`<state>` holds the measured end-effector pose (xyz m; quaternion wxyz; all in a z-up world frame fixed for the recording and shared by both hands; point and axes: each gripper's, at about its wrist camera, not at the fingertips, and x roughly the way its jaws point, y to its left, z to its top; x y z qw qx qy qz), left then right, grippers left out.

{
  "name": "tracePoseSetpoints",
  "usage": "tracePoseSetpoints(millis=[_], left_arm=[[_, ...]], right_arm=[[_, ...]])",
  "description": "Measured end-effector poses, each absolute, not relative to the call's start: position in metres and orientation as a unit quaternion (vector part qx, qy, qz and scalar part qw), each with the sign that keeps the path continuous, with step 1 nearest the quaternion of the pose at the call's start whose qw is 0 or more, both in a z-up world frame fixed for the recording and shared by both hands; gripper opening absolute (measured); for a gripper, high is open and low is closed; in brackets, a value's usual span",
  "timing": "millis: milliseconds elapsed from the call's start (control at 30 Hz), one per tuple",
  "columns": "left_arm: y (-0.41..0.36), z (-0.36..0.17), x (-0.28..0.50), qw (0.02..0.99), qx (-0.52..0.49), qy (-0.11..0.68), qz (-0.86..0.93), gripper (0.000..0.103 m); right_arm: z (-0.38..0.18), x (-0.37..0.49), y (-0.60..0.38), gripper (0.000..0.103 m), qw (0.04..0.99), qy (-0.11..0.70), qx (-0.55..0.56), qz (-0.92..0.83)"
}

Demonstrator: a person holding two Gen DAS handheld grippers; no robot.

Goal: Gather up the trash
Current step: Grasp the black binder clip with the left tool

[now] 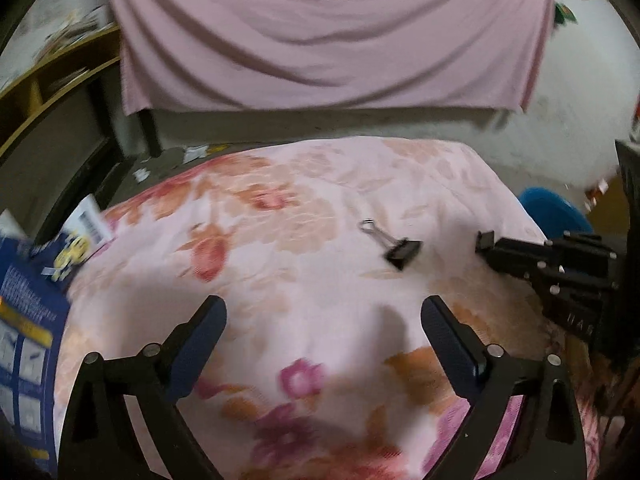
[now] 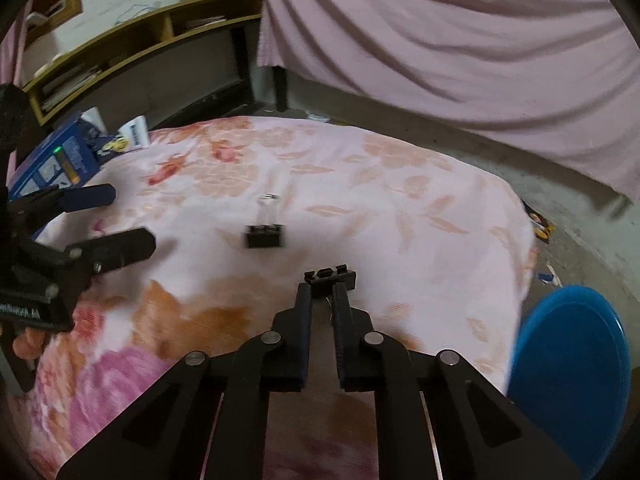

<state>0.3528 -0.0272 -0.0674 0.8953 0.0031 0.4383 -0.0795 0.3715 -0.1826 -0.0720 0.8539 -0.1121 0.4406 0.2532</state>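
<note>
We hold the left hand-held gripper (image 1: 323,312) angled downward, its blue-padded fingers spread wide with nothing between them, while our right hand-held gripper (image 2: 323,294) points down, pinched shut on a small black binder clip (image 2: 330,276).

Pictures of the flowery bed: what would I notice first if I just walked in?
Probably the right gripper, low in the middle of its own view, pinching a small black binder clip at its fingertips. A second binder clip lies loose on the pink flowered bedspread just beyond it. The left gripper hangs wide open over the spread, and a blue box sits at the far left edge.
</note>
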Motion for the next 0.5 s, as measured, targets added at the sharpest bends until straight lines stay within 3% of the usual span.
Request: tracePoseSetpoints(millis=[100,167,433,500], left_arm=[[-0.039,-0.073,0.366,0.89,0.014,0.445,-0.099,0.086],[-0.045,-0.078,0.378,0.879,0.01,0.462,-0.117,0.073],[-0.062,-0.089,0.406,0.866,0.035,0.481,-0.132,0.06],[-0.067,-0.091,0.408,0.866,0.05,0.48,-0.13,0.055]], right_arm=[[-0.072,0.376,-0.2,0.008,0.857,0.441,-0.088,0.25],[-0.071,0.376,-0.206,0.008,0.859,0.438,-0.076,0.254],[-0.069,0.373,-0.213,0.011,0.867,0.425,-0.074,0.248],[-0.067,0.372,-0.214,0.023,0.869,0.424,-0.074,0.244]])
